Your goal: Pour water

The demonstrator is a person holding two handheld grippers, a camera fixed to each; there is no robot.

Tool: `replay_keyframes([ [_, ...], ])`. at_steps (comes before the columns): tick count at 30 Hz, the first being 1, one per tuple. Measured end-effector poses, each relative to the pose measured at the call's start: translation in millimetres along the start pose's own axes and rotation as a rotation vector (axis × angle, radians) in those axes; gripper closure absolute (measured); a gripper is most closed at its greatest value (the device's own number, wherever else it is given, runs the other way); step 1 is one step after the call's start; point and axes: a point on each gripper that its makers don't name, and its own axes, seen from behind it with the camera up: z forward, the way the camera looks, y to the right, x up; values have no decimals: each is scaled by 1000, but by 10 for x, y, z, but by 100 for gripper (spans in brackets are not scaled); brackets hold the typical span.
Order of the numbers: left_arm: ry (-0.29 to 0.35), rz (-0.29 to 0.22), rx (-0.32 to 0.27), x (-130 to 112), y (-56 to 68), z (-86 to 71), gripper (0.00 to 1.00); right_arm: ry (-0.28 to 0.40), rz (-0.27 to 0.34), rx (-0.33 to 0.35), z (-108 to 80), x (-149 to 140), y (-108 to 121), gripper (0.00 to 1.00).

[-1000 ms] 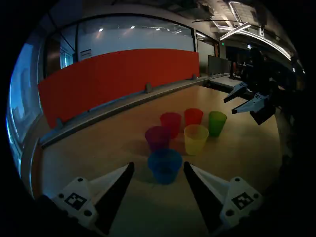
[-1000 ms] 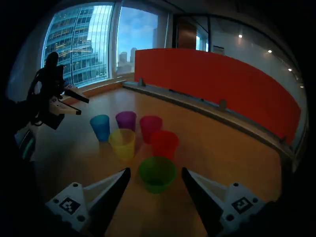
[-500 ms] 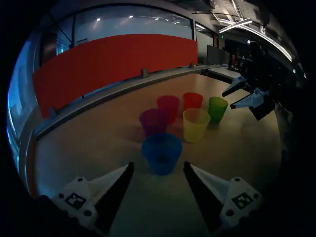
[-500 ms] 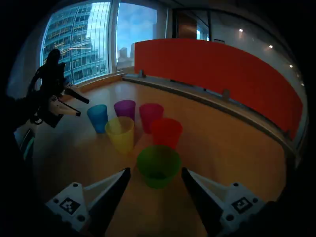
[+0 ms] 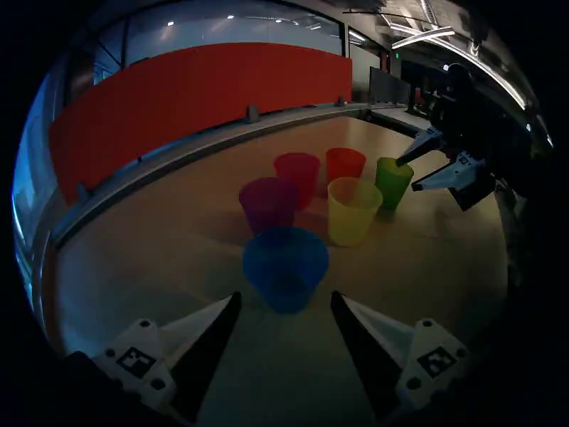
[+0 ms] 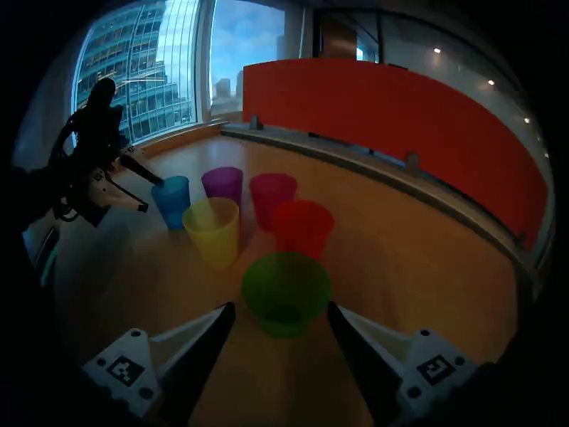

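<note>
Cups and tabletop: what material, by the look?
The yellow cup and green cup: probably thin plastic, smooth and translucent; light glows through their walls. The tabletop: wood-look, perhaps laminate or veneer, I cannot tell which; satin finish, with soft reflections of the window light.

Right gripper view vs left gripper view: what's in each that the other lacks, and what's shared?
Right gripper view: windows onto high-rises; green cup nearest, just off the right gripper's open fingers; left gripper far off by the blue cup. Left gripper view: ceiling light strips; blue cup nearest; right gripper far off by the green cup. Both: six cups, wooden table, red partition.
</note>
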Motion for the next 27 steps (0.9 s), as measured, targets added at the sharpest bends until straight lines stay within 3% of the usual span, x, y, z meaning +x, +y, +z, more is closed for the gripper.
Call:
replay_keyframes([
  [27,-3,16,-28,129,15,349,7,-21,-19,-10,272,53,69,0],
])
